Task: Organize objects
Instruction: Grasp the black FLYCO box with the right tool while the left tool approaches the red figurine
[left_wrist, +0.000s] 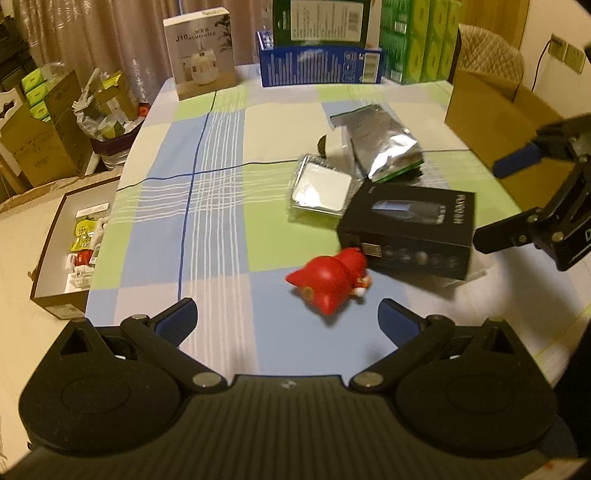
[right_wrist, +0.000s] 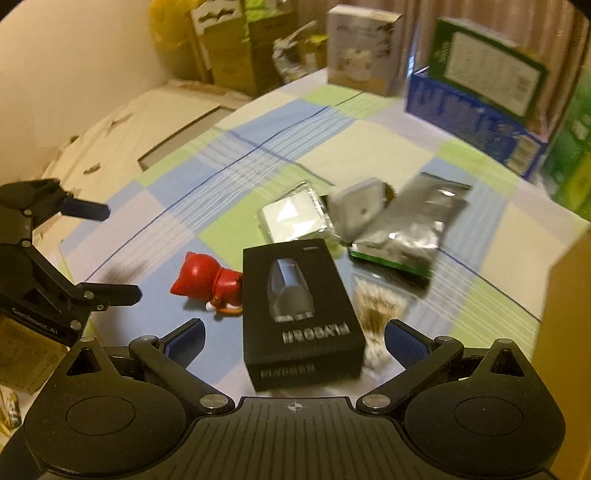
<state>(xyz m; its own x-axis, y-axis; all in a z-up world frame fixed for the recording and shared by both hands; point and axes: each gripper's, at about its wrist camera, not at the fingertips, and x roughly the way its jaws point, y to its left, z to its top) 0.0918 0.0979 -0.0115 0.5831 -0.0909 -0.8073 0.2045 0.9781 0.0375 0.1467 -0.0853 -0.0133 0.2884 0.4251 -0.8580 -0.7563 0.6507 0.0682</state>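
A red cat figurine (left_wrist: 330, 280) lies on its side on the checked tablecloth, against a black box (left_wrist: 413, 229). Behind them lie a small foil-wrapped white packet (left_wrist: 320, 188) and a silver foil bag (left_wrist: 380, 142). My left gripper (left_wrist: 286, 321) is open and empty just short of the figurine. My right gripper (right_wrist: 293, 341) is open with the black box (right_wrist: 299, 314) between its fingers, not clamped. The figurine (right_wrist: 210, 282) lies left of the box. A clear bag of cotton swabs (right_wrist: 376, 314) lies right of it. Each gripper shows in the other's view, the right one (left_wrist: 491, 201), the left one (right_wrist: 118, 254).
A white humidifier box (left_wrist: 201, 59), a blue box (left_wrist: 321, 66) with a green box on it, and green cartons (left_wrist: 417, 40) stand along the far edge. A cardboard box (left_wrist: 491, 110) stands at right. An open box of small items (left_wrist: 74, 251) sits left, off the table.
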